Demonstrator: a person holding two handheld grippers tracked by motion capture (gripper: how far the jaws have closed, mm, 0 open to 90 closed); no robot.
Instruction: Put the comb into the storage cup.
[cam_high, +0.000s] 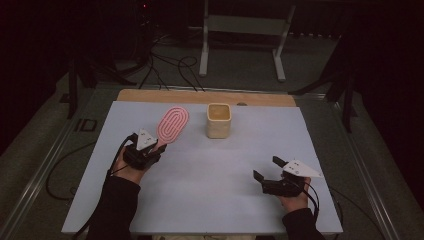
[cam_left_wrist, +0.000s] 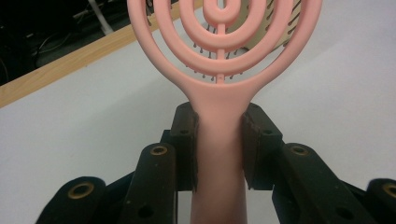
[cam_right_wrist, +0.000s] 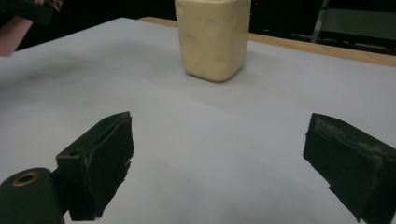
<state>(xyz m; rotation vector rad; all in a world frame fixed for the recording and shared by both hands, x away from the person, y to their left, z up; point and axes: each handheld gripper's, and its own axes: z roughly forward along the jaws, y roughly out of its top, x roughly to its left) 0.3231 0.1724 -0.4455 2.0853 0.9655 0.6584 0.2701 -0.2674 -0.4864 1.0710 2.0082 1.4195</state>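
My left tool was clamped on the handle of the pink hairbrush, its two black jaws pressed against either side of the narrow neck just below the oval head. In the left gripper view the brush rose straight up between the jaws, its concentric looped ribs spreading above them and dark bristle tips showing through the gaps. From the high view the brush head lay out ahead of my left hand over the white sheet covering the bench, pointing toward the far edge, and I could not tell whether the head touched the sheet or was held just off it. The cream square-sided cup stood upright just to the right of the brush head, apart from it. My right tool sat well apart near the right front of the bench, its jaws spread wide with nothing between them; in the right gripper view they framed bare sheet, with the cup standing farther off.
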